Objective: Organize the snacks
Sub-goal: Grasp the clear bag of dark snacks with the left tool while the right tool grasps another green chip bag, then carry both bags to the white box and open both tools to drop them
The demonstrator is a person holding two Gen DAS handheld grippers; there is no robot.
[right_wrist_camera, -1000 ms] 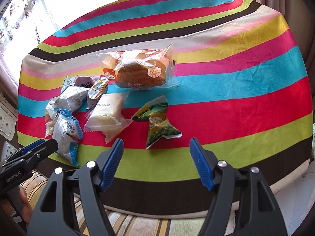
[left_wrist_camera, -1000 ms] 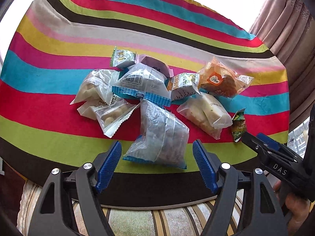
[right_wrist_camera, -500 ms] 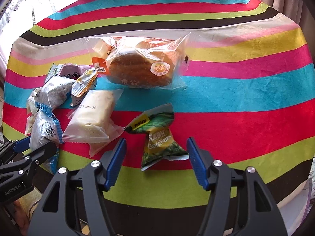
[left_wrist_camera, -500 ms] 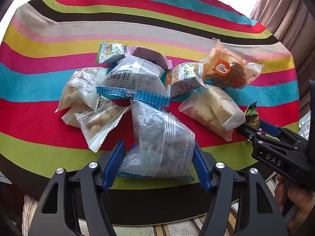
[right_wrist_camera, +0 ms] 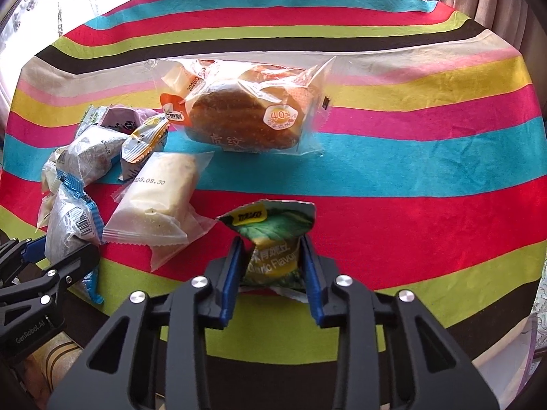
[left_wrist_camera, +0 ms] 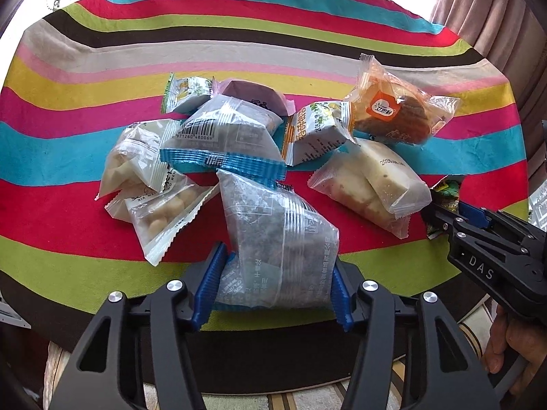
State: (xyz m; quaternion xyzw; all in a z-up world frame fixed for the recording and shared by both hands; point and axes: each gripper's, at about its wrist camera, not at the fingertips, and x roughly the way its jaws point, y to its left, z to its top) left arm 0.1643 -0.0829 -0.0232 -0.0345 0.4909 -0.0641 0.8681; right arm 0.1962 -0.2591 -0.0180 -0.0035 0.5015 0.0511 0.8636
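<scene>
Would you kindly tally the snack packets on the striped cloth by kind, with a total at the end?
Blue-edged clear packets: 2
Clear packets of pale balls: 2
Small white printed packets: 2
Brown bun: 1
Pale cake: 1
Purple packet: 1
Green packet: 1
Total: 10

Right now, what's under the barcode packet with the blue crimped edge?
The barcode packet lies on a purple-wrapped snack behind it, and its blue edge overlaps the grey packet. Whatever else lies beneath it is covered.
</scene>
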